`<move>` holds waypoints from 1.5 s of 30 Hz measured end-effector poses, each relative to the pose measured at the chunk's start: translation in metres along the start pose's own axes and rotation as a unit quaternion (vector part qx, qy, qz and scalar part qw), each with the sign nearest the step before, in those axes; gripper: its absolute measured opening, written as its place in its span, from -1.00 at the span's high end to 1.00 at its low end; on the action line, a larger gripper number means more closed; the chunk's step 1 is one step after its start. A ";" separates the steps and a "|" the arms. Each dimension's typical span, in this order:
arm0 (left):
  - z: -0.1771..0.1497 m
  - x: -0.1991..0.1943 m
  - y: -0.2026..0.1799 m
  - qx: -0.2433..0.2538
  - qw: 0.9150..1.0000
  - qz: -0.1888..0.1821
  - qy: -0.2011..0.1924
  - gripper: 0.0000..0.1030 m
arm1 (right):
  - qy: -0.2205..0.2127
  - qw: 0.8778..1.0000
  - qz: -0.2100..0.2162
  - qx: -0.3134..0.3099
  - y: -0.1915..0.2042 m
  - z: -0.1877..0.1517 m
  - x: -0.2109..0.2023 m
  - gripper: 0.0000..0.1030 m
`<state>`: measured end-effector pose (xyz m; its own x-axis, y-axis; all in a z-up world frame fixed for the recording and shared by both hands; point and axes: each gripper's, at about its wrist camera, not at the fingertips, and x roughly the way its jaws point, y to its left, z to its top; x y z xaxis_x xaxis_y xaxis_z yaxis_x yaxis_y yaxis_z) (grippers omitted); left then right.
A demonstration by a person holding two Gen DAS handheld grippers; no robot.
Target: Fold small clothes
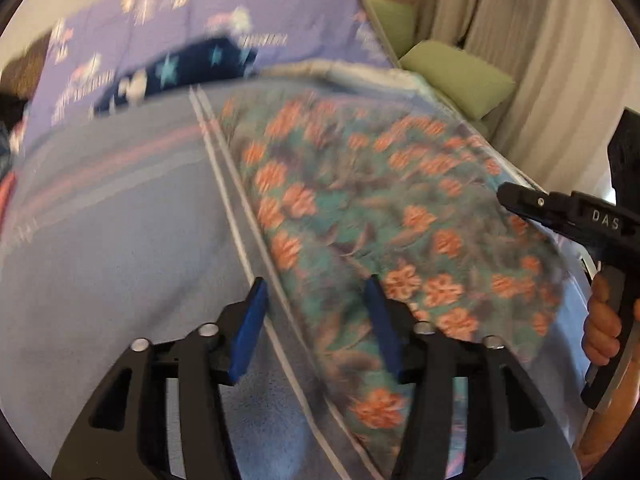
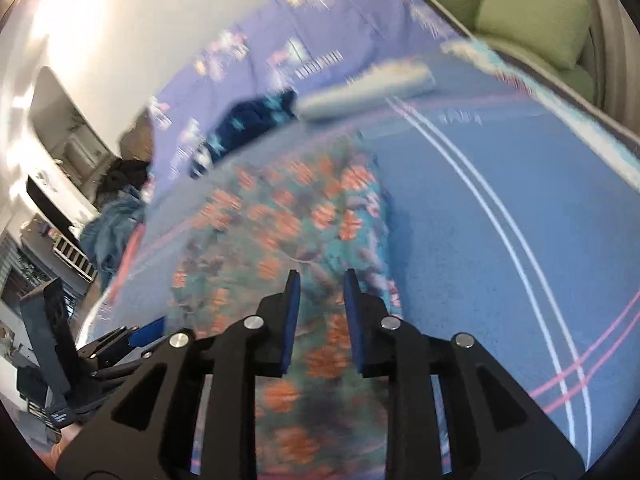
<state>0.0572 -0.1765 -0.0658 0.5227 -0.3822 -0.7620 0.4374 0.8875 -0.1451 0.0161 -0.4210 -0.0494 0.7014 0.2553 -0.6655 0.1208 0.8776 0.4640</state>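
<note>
A floral garment [image 1: 380, 220], teal with orange flowers, lies spread on a blue blanket [image 1: 120, 240]; motion blurs it. My left gripper [image 1: 317, 280] is open and hovers over the garment's near left edge, one pad above the blanket's white stripes and the other above the flowers. Nothing is between its pads. In the right wrist view the same floral garment [image 2: 288, 220] runs under my right gripper [image 2: 322, 274], whose jaws stand a narrow gap apart with no cloth pinched. The right gripper [image 1: 516, 200] also shows at the garment's right edge, held by a hand [image 1: 604, 320].
A navy garment with stars [image 1: 192, 68] lies farther back on a lilac patterned sheet [image 1: 280, 8]. A rolled pale cloth [image 2: 368, 88] sits beside it. Green cushions [image 1: 460, 76] and curtains [image 1: 560, 60] stand past the bed's right edge. A teal cloth pile [image 2: 116, 224] lies at the left.
</note>
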 end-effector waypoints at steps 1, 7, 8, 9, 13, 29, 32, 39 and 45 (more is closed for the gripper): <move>0.000 0.000 0.004 -0.011 1.000 -0.010 -0.001 -0.15 | 0.004 1.000 -0.001 0.011 -0.006 0.000 0.005 0.65; 0.004 -0.007 0.010 -0.013 1.000 -0.022 -0.002 -0.18 | 0.006 1.000 0.021 0.019 -0.006 0.010 -0.005 0.57; 0.007 -0.007 0.008 -0.004 1.000 -0.016 -0.007 -0.18 | -0.001 1.000 0.019 0.005 -0.002 0.015 -0.009 0.46; 0.012 -0.011 0.004 0.014 1.000 -0.006 -0.018 -0.18 | -0.007 1.000 0.013 -0.006 0.001 0.018 -0.011 0.41; 0.034 -0.012 -0.003 0.043 0.998 0.014 -0.039 -0.19 | -0.016 1.000 0.010 -0.024 0.010 0.039 -0.010 0.41; 0.068 0.057 0.025 0.001 1.000 0.004 0.008 -0.59 | 0.051 0.998 -0.009 -0.038 0.002 0.065 0.062 0.37; 0.067 0.053 0.025 0.001 1.000 0.003 0.002 -0.59 | 0.041 0.999 0.008 -0.026 -0.001 0.067 0.048 0.01; 0.062 0.044 0.028 -0.012 1.000 -0.021 0.009 -0.61 | 0.040 0.998 0.037 0.011 -0.046 0.072 0.012 -0.46; 0.058 0.047 0.023 -0.002 0.999 -0.044 0.021 -0.72 | 0.103 0.981 0.158 0.043 -0.074 0.054 0.032 -0.53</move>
<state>0.1342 -0.1890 -0.0685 0.4510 -0.4485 -0.7717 0.4784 0.8514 -0.2152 0.0672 -0.4996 -0.0735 0.5569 0.5936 -0.5810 -0.0141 0.7061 0.7079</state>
